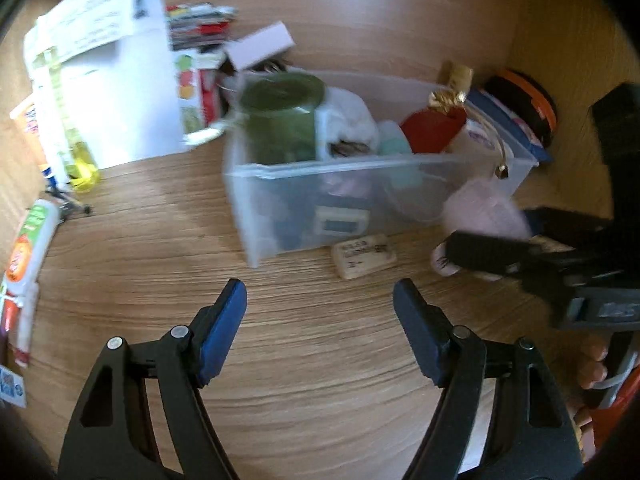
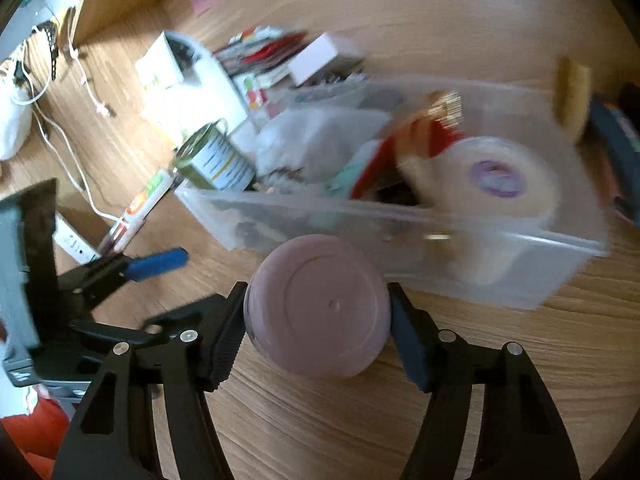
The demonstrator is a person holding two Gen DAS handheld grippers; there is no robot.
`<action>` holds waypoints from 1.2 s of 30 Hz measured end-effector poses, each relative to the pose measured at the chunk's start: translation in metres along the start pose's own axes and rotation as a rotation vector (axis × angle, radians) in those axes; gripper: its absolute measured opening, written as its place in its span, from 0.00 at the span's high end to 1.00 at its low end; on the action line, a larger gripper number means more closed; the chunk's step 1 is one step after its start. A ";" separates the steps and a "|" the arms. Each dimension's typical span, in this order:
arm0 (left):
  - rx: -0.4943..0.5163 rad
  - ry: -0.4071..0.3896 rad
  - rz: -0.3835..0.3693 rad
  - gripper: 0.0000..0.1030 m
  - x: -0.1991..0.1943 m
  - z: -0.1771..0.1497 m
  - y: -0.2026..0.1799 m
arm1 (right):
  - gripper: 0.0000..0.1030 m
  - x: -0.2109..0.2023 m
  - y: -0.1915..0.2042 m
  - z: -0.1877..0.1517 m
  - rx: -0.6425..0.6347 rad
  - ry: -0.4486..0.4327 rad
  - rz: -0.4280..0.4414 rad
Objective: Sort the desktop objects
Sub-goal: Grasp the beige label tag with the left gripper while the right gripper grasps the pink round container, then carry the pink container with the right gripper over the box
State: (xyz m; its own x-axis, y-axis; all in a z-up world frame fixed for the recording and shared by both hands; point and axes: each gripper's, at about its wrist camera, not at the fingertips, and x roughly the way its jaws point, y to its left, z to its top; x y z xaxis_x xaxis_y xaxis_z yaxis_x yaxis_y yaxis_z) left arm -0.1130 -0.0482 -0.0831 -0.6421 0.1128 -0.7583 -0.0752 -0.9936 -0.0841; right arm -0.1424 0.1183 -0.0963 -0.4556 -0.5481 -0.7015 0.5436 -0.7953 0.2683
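A clear plastic bin (image 1: 360, 168) (image 2: 400, 236) stands on the wooden desk, holding a green can (image 1: 280, 116) (image 2: 216, 164), a red item (image 1: 432, 128), a white tape roll (image 2: 492, 184) and other clutter. My right gripper (image 2: 318, 320) is shut on a pink round jar (image 2: 320, 304), held just in front of the bin; the jar also shows in the left wrist view (image 1: 484, 212). My left gripper (image 1: 320, 312) is open and empty over bare desk in front of the bin. A small beige eraser-like block (image 1: 363, 256) lies by the bin's front wall.
White boxes and papers (image 1: 100, 60) stand at the back left, with a stack of colourful cards (image 1: 200, 24). A tube (image 1: 28, 248) (image 2: 136, 208) lies at the left. A black and orange round case (image 1: 528, 100) sits behind the bin. White cables (image 2: 60, 120) trail at the left.
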 end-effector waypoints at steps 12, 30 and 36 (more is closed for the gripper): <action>-0.054 0.081 0.002 0.54 0.035 0.021 -0.030 | 0.38 -0.043 -0.029 -0.009 0.013 -0.081 -0.007; 0.028 -0.012 -0.078 0.61 -0.003 0.023 -0.058 | 0.39 -0.064 -0.035 -0.009 -0.003 -0.134 -0.029; 0.055 -0.105 -0.129 0.61 -0.029 0.042 -0.069 | 0.39 -0.077 -0.036 0.003 -0.016 -0.178 -0.055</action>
State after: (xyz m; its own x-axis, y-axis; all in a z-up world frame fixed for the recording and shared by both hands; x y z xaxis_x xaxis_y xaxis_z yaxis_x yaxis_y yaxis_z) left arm -0.1213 0.0171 -0.0281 -0.7001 0.2419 -0.6718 -0.2022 -0.9695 -0.1384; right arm -0.1288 0.1882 -0.0496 -0.6014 -0.5421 -0.5868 0.5251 -0.8218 0.2211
